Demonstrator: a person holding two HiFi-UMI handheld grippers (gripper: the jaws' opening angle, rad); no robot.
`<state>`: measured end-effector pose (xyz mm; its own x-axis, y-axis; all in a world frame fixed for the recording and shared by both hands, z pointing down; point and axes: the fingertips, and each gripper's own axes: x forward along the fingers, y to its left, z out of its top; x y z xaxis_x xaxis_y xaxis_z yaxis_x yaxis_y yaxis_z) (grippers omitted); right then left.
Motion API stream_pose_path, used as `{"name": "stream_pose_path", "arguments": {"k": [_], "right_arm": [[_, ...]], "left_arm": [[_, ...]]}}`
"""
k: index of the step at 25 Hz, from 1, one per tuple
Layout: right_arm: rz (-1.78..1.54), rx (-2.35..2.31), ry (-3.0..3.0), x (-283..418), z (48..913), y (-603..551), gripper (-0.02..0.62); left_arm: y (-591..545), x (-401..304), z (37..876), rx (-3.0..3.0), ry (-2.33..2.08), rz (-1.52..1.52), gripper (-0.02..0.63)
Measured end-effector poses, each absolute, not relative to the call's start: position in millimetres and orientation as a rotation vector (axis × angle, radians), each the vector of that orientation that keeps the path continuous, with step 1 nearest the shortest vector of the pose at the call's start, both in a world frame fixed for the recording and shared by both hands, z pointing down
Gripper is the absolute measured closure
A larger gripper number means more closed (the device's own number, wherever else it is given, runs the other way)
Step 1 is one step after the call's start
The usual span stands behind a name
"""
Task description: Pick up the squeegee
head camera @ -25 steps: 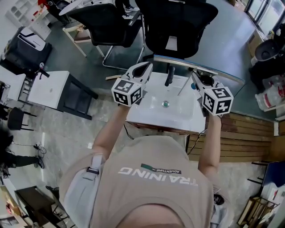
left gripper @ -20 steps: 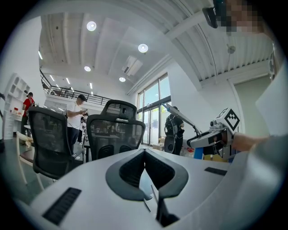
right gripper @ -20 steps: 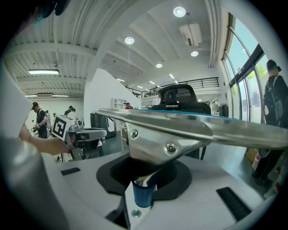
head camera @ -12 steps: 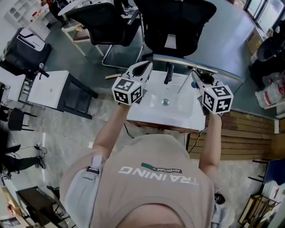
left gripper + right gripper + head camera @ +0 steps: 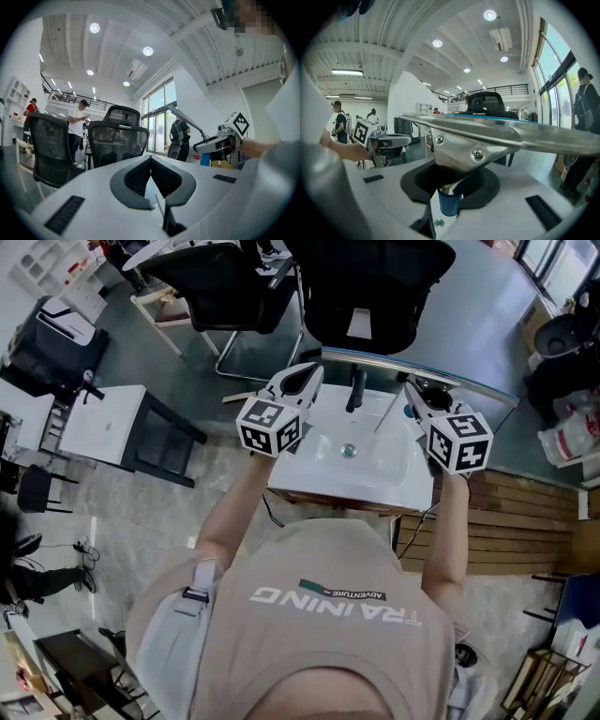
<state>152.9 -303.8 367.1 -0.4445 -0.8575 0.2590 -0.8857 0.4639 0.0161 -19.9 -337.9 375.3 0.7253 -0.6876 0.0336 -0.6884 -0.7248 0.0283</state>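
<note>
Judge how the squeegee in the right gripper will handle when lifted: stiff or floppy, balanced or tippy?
The squeegee is probably stiff: its head is screwed shiny metal. The long blade spreads far either side of the narrow blue handle, so it may twist in the right gripper.

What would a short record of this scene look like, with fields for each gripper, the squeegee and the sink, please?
left gripper: jaws together, nothing between them
right gripper: closed on the squeegee's blue handle
squeegee: in the right gripper, long metal blade crosswise
sink: white, below both grippers
task status: squeegee already in the grip
</note>
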Motion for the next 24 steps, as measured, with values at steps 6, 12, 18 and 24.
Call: {"name": "stream_pose_path", "arguments": {"k": [6, 12, 18, 24], "right_arm": [[0.19, 1.498, -2.486, 151, 370, -303, 0.492], [0.211, 1.503, -2.497, 152, 372, -300, 0.492], [0.22, 1.505, -2.476, 155, 378, -297, 0.492], [0.228, 1.512, -2.472, 155, 381, -295, 0.492]], "left_arm": [[-335, -23, 374, 2.88, -1.157, 0.035, 0.594], [-334, -24, 379, 2.869, -1.158, 0.045, 0.594], [-330, -24, 382, 2.862, -1.157, 0.048, 0.594], [-329, -24, 382, 2.867, -1.148, 0.05, 0.594]]}}
